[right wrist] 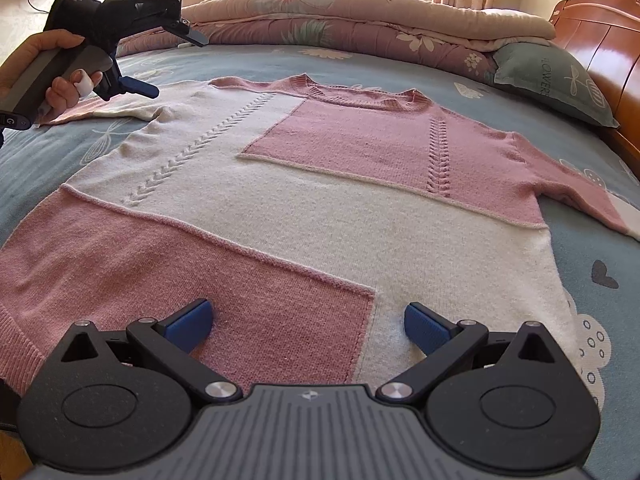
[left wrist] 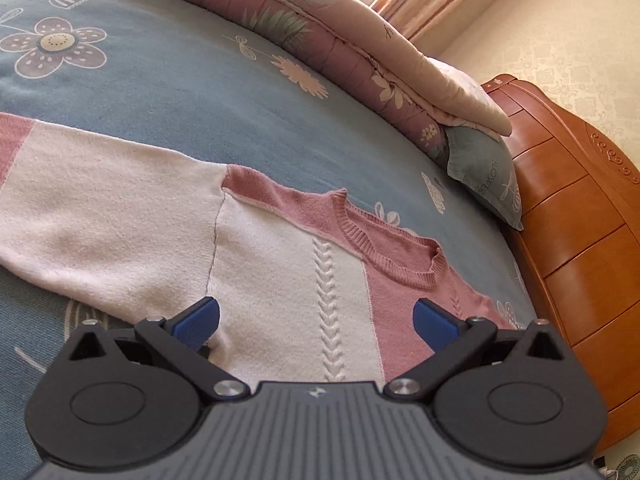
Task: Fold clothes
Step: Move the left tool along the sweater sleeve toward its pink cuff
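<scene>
A pink and cream knit sweater (right wrist: 320, 200) lies flat, front up, on the blue bed sheet (right wrist: 40, 160), neck toward the window and both sleeves spread out. My right gripper (right wrist: 308, 326) is open and empty, low over the sweater's hem. My left gripper (left wrist: 316, 322) is open and empty above the sweater (left wrist: 280, 280) near its left shoulder and armpit, with the cream sleeve (left wrist: 100, 192) stretching left. From the right wrist view the left gripper (right wrist: 136, 84) hovers over that sleeve, held by a hand.
A folded floral quilt (right wrist: 360, 20) lies along the far side of the bed. A grey-blue pillow (right wrist: 552, 80) leans by the wooden headboard (right wrist: 600, 40) at the right. The window and curtains are behind the quilt.
</scene>
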A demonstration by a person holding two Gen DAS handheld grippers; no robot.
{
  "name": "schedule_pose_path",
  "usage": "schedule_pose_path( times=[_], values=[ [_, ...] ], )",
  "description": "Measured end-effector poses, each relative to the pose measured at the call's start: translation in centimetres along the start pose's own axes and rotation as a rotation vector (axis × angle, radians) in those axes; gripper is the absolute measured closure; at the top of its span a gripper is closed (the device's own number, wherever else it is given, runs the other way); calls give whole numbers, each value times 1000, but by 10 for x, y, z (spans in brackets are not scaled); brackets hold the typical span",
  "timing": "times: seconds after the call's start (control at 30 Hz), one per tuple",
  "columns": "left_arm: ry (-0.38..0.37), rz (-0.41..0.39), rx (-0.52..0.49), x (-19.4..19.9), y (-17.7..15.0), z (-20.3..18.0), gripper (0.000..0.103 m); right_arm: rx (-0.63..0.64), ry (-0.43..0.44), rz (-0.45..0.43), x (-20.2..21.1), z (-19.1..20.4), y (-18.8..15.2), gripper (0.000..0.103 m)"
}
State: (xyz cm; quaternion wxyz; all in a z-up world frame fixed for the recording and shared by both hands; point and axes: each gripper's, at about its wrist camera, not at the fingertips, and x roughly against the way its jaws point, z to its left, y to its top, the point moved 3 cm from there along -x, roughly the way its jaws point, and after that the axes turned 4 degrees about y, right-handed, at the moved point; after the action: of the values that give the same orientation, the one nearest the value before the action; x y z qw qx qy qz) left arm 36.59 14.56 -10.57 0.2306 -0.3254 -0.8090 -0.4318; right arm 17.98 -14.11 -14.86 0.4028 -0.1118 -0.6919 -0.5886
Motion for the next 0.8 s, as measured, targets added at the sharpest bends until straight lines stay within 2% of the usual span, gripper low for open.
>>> schedule_pose_path(
  times=[0.1, 0.17, 0.23, 0.3, 0.4, 0.53, 0.63, 0.8],
  values=[
    [-22, 33, 15, -22, 3, -3, 1, 0, -2, -3, 0, 0, 0, 0],
    [17, 108, 25, -36, -2, 0, 1, 0, -1, -4, 0, 0, 0, 0],
    [32, 119, -1, -32, -5, -2, 1, -1, -2, -4, 0, 0, 0, 0],
    [36, 89, -5, -17, -1, -2, 1, -1, -2, -4, 0, 0, 0, 0],
    [53, -15, -17, 11, 12, 6, 1, 0, -1, -5, 1, 0, 0, 0],
    [110, -89, 45, 31, 20, 48, 1, 0, 2, -6, 1, -1, -1, 0],
    [195, -168, 87, 44, 18, 84, 1, 0, 2, -5, 1, -1, 0, 0],
    [193, -190, 152, 66, 16, 128, 1, -3, 1, -7, 0, -1, 1, 0]
  ],
)
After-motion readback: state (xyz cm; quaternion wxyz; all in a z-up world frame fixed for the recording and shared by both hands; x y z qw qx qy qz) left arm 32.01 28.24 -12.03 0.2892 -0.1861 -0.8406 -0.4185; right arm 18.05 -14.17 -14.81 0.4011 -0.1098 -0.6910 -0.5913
